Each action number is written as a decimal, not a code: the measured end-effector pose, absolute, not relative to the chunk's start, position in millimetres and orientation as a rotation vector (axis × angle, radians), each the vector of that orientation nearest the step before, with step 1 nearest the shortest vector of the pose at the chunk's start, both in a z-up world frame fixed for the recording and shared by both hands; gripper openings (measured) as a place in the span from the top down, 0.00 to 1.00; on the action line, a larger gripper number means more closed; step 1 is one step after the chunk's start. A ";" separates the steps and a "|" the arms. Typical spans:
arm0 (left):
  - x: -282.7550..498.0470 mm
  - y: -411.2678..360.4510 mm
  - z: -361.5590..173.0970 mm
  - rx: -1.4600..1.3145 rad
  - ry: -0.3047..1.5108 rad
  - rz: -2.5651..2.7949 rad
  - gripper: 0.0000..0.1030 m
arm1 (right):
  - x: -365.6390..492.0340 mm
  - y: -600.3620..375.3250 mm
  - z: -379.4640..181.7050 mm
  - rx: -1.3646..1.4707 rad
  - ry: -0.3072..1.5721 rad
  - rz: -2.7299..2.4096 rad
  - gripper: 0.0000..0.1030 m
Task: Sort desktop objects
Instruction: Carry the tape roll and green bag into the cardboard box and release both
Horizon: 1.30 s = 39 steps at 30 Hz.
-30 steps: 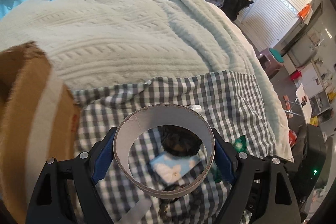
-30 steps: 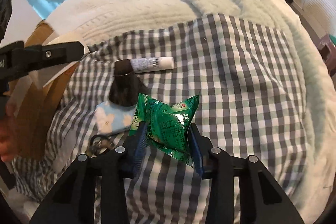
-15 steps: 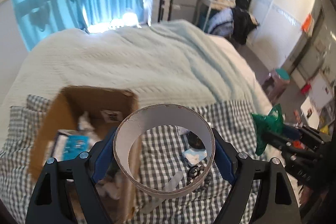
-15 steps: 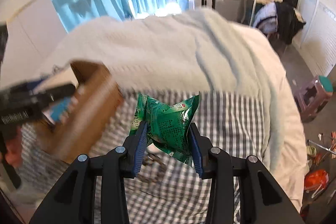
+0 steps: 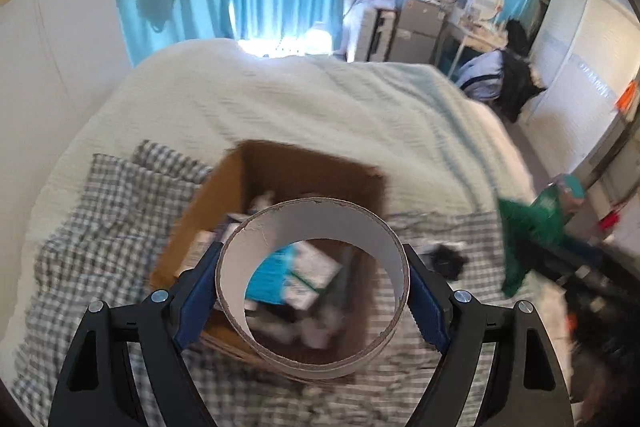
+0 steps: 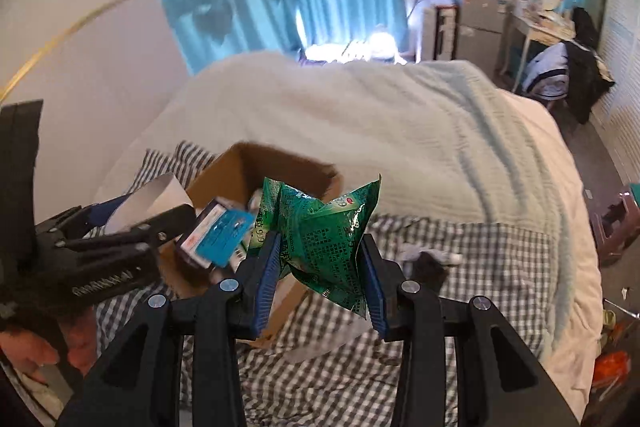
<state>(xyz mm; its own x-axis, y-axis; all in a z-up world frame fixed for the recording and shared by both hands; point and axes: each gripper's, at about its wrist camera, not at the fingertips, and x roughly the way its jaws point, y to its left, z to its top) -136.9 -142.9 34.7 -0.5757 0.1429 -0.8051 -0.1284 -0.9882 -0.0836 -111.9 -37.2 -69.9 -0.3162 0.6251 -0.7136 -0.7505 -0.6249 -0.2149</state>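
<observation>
Left tool (image 5: 314,301) clamped on a cardboard tape ring (image 5: 372,227) above the open cardboard box (image 5: 224,195) on the bed; right tool (image 6: 320,275) clamped on a green snack packet (image 6: 324,243) beside it.

Cardboard ring (image 5: 316,359) above open box (image 5: 192,223), crumpled green packet (image 6: 324,247) aloft

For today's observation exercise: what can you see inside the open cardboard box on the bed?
Inside the cardboard box lie a blue-and-white packet and several blurred pale items. The tape roll in the left gripper covers part of the interior, and the box floor is hidden.
</observation>
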 end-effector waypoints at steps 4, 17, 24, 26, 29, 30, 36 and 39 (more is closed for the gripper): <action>-148.1 -168.6 18.8 -1.329 -0.022 2.670 0.17 | -139.6 -28.2 -89.0 -1.026 0.219 2.032 0.63; -167.8 -206.5 -19.2 -1.420 -0.076 2.701 0.15 | -197.7 1.7 -138.0 -1.051 0.318 2.034 0.48; -162.0 -207.6 -11.7 -1.422 -0.111 2.709 0.07 | -181.9 -1.9 -120.0 -0.994 0.314 2.030 0.44; -156.4 -204.4 -5.8 -1.405 -0.126 2.700 0.07 | -170.1 -3.9 -113.0 -0.980 0.298 2.016 0.44; -146.6 -192.6 3.1 -1.386 -0.126 2.683 0.06 | -150.1 -4.8 -101.3 -0.965 0.287 1.996 0.44; -144.1 -187.6 5.4 -1.381 -0.119 2.679 0.06 | -138.1 -5.1 -95.7 -0.954 0.277 1.980 0.44; -130.2 -140.9 9.3 -1.355 0.003 2.634 0.06 | -74.7 0.3 -73.5 -0.907 0.281 1.900 0.44; -125.6 -114.0 5.4 -1.353 0.026 2.606 0.06 | -41.4 4.8 -65.2 -0.881 0.296 1.863 0.44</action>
<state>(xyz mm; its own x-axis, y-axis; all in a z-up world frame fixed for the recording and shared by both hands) -125.6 -114.0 5.4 -0.5588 0.1728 -0.8111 -0.1891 -0.9788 -0.0783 -41.4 4.8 -65.2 -0.2228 0.6908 -0.6878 -0.8700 -0.4592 -0.1793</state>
